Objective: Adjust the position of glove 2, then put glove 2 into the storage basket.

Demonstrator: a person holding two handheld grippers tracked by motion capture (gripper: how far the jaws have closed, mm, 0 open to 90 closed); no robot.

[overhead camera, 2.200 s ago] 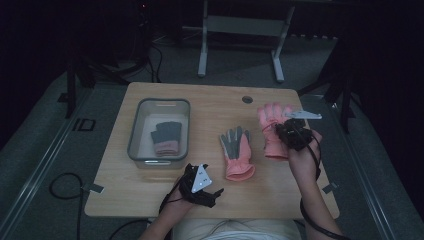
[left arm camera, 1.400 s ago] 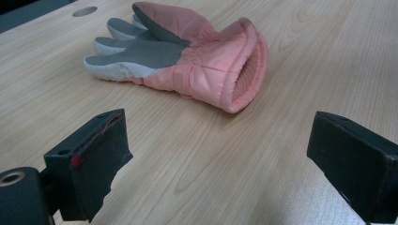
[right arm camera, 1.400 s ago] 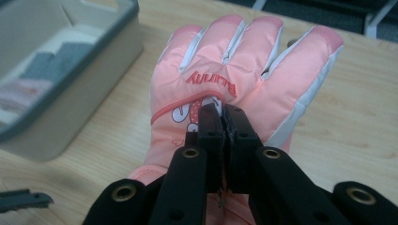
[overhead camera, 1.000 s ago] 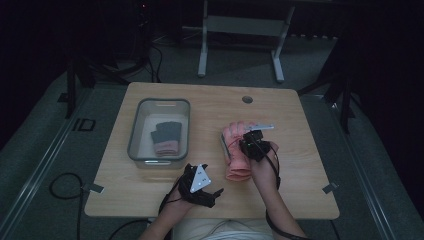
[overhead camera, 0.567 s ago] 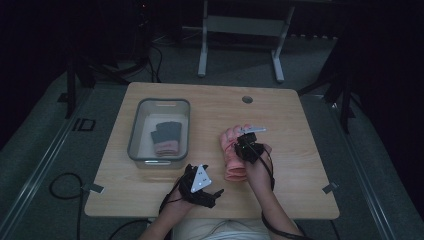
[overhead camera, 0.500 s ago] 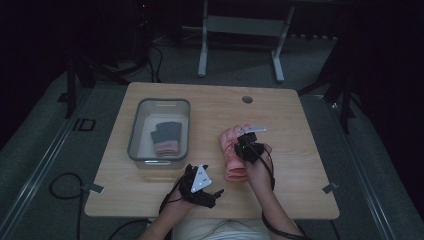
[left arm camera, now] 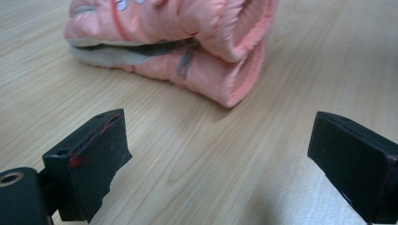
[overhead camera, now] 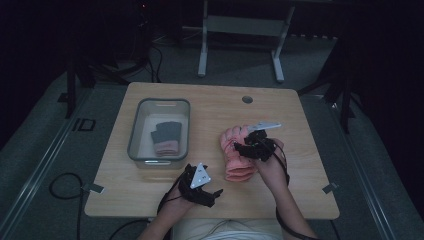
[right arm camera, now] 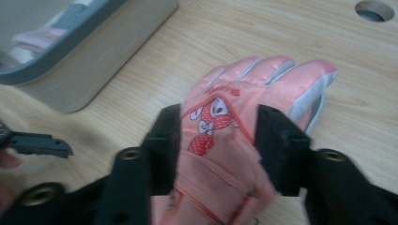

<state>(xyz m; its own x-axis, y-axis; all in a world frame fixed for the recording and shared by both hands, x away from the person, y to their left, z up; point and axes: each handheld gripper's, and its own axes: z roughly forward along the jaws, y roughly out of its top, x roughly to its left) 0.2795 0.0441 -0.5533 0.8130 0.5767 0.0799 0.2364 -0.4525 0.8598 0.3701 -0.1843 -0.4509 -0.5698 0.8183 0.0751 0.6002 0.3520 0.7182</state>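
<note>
The pink gloves (overhead camera: 237,156) lie stacked on the desk (overhead camera: 300,125) right of the clear bin (overhead camera: 134,145), the top one between the jaws of my right claw (right arm camera: 218,136), which have just been opening, while my left claw (left arm camera: 220,154) gapes wide, empty, nearby.

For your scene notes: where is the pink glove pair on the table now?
In the high view the pink gloves lie stacked right of the clear bin, under the right gripper.
</note>
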